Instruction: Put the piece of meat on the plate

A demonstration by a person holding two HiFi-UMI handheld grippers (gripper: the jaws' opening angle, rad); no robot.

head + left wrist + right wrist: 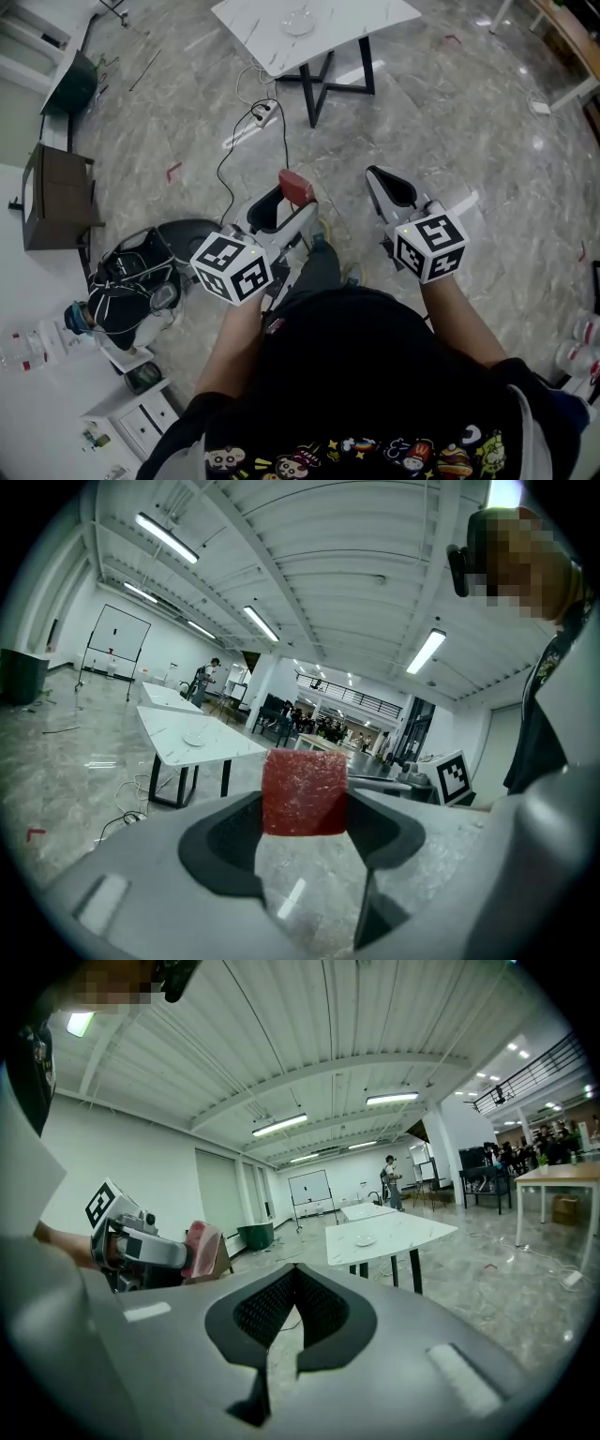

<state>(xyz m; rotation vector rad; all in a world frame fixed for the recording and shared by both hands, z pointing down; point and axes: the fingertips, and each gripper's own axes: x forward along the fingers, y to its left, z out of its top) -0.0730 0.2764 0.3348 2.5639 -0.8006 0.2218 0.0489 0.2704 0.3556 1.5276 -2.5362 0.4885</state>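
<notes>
My left gripper (292,195) is shut on a red piece of meat (296,186), held out in front of the person's body above the floor. In the left gripper view the meat (304,793) stands as a red block between the jaw tips. My right gripper (384,182) is shut with nothing between its jaws, a little to the right of the left one. The plate (298,21) is a small clear dish on the white marble table (272,37) ahead. That plate shows far off in both gripper views (193,740) (365,1239). The meat (199,1246) also shows at the left in the right gripper view.
The table stands on black legs (319,89). A white power strip and black cable (262,117) lie on the marble floor between me and the table. A brown cabinet (56,197), bags (127,281) and a white drawer unit (131,422) sit at the left.
</notes>
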